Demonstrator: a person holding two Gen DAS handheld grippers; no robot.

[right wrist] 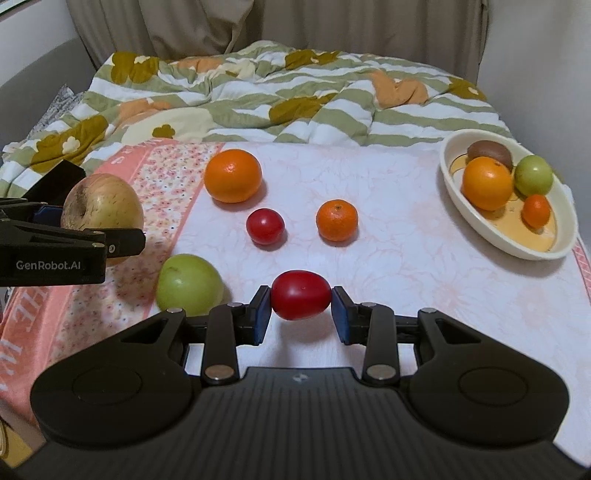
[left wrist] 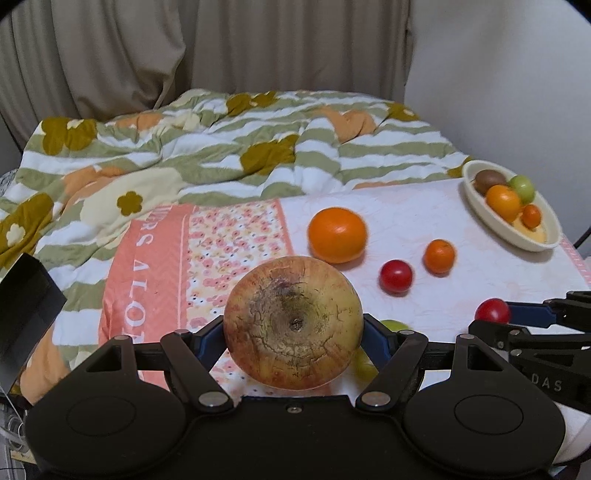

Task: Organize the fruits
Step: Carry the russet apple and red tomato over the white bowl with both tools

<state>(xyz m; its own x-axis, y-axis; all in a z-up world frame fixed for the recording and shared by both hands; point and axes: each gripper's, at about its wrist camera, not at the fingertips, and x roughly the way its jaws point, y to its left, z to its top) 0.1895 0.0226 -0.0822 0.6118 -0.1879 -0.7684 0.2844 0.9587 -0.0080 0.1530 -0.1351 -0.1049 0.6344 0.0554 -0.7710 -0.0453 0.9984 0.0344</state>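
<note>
My left gripper is shut on a large yellow-red apple and holds it above the bed cloth; the apple also shows in the right wrist view. My right gripper is shut on a red tomato, lifted just above the cloth; the tomato also shows in the left wrist view. A large orange, a small red fruit, a mandarin and a green apple lie on the cloth. A cream oval bowl at the right holds a kiwi, an orange, a green fruit and a small mandarin.
The fruits lie on a white and pink floral cloth spread on a bed. A rumpled green-striped quilt lies behind it. Curtains hang at the back. The cloth's right edge runs just past the bowl.
</note>
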